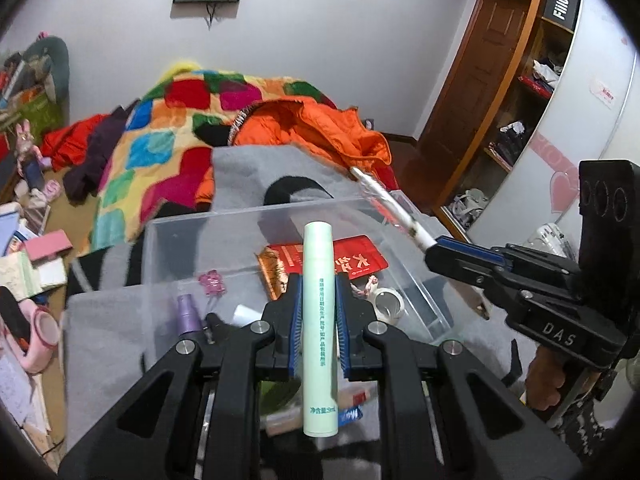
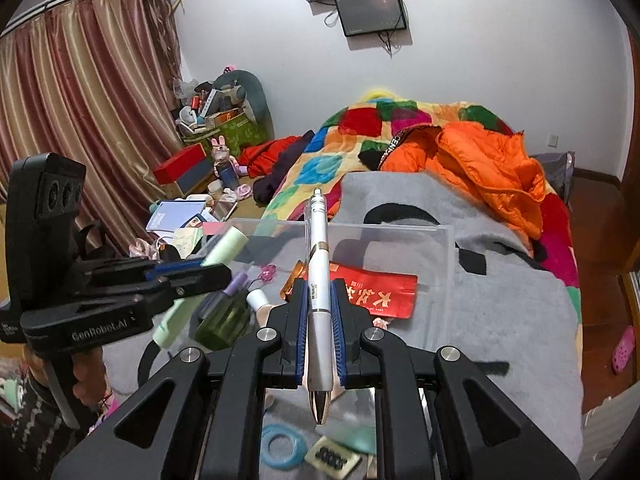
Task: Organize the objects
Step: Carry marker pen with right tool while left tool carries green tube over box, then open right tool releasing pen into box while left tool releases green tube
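My left gripper point(image 1: 318, 284) is shut on a pale green tube point(image 1: 319, 320), held lengthwise above a clear plastic box point(image 1: 248, 222). My right gripper point(image 2: 318, 292) is shut on a white pen point(image 2: 319, 280), also above the box point(image 2: 400, 232). The right gripper point(image 1: 436, 254) and its pen point(image 1: 394, 208) show at right in the left wrist view. The left gripper point(image 2: 222, 272) and tube point(image 2: 226, 246) show at left in the right wrist view. In the box lie a red packet point(image 2: 380, 294), a green bottle with a purple cap point(image 2: 224, 316), a pink clip point(image 1: 212, 282) and a tape roll point(image 1: 386, 304).
The box sits on a grey blanket point(image 2: 500, 300) on a bed with a colourful quilt point(image 1: 160, 140) and an orange jacket point(image 2: 488, 168). A blue ring point(image 2: 284, 446) and small items lie near me. Clutter point(image 1: 28, 264) covers the floor at left; a wardrobe point(image 1: 520, 100) stands at right.
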The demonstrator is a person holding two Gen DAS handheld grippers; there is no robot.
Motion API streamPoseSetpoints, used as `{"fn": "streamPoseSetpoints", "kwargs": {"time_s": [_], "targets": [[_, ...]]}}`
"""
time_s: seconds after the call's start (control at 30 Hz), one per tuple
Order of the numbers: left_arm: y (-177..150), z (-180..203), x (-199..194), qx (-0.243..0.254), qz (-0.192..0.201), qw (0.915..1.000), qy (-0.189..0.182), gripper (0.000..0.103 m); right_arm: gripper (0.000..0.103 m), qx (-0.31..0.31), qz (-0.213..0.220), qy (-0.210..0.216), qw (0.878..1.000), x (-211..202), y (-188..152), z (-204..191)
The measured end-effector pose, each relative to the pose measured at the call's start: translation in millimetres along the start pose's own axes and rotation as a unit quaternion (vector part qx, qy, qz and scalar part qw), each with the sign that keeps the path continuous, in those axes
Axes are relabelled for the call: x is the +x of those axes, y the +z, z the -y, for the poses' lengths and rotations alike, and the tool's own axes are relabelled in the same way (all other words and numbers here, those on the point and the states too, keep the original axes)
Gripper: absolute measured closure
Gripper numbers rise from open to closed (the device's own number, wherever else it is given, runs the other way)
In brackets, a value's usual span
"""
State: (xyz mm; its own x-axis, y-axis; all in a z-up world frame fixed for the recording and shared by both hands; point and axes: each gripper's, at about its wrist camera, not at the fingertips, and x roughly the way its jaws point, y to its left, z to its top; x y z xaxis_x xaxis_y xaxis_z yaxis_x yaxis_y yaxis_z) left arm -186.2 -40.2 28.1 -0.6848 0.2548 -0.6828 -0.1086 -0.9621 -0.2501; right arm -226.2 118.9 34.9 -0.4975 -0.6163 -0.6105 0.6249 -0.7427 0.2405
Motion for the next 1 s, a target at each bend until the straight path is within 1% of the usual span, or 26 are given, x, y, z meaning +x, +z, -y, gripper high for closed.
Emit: {"fn": "streamPoseSetpoints", "kwargs": {"time_s": [0.1,0.2,0.33,0.47,0.67,0.8,0.9,1.0], "targets": [[2.8,0.5,14.0,-0.002,-0.009,1.0,-0.001,0.088,0.093,0.002,-0.012,-0.003,1.0,13.8,1.2,3.5],[3.7,2.3,25.3,0.002,-0.017,0.9999,-0.002,0.088,0.093,-0.009,-0.024,-0.022,0.999,25.8,-0.3,3.4],[3.1,3.0,36.9,0.01,-0.026,0.9996,0.01,0.088,0.093,-0.024,-0.038,-0.027,0.999,34.9,-4.4,-0.3],[-0.4,3.2,45.2,0.015,-0.038,0.9991,0.013,0.088,0.093,-0.026,-0.055,-0.026,0.998,44.6,-8.1,0.6],[-4.7,7.7,43.9,0.023,-0.041,0.9987,0.018,0.088,0.093,-0.037,-0.069,-0.021,0.997,50.5,-13.4,-5.8],[-7.5,10.0,37.0,0.025,-0.037,0.9988,0.022,0.088,0.092,-0.038,-0.066,-0.026,0.997,47.0,-15.5,-9.1],[-10.3,13.2,29.6,0.028,-0.032,0.9987,0.026,0.085,0.092,-0.03,-0.064,-0.025,0.997,40.5,-17.3,-9.0],[-13.1,15.5,20.0,0.033,-0.025,0.9986,0.034,0.08,0.092,-0.026,-0.062,-0.028,0.997,34.3,-19.8,-7.9]]}}
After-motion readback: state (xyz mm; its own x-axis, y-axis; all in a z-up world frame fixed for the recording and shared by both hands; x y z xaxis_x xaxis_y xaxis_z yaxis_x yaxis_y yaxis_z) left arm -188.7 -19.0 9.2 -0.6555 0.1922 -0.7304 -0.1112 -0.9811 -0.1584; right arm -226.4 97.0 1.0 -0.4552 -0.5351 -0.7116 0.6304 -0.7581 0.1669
